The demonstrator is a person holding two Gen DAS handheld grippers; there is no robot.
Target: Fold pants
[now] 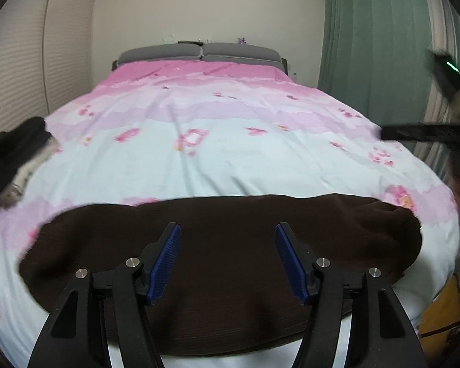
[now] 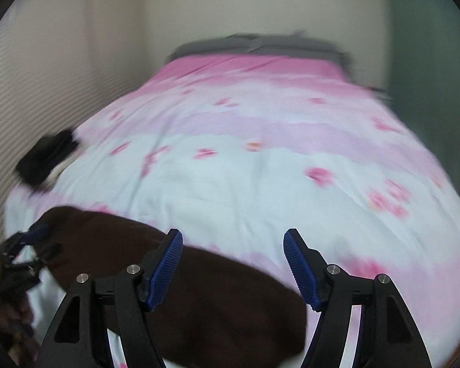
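We found the pants [image 1: 217,263], dark brown, lying as a flat, compact slab across the near end of the bed [image 1: 230,141], on the pink and pale blue floral cover. The outline read as rounded and even, with no leg trailing loose, so we judged the fold to be largely done, or at least one pass of it finished. The near edge lay close to the edge of the bed, probably because that keeps the cloth within easy reach of the person standing there.

The left gripper [image 1: 228,257] hung above the middle of the pants with its jaws spread and nothing between the blue pads [image 1: 165,263]; the fabric beneath looked undisturbed. The right gripper [image 2: 233,263] had its jaws spread as well, and empty. It sat over the right end of the pants, where brown cloth gave way to the cover. The right wrist view was smeared, which we took as that hand in motion.

We read the two open, empty grippers as a release: the cloth was resting on its own weight. In the left wrist view part of the right gripper showed at the right edge, well clear of the pants.

A black and white bundle [image 1: 15,156], perhaps other clothing, sat at the far left edge of the bed, well apart. Grey pillows [image 1: 199,52] lay at the head.
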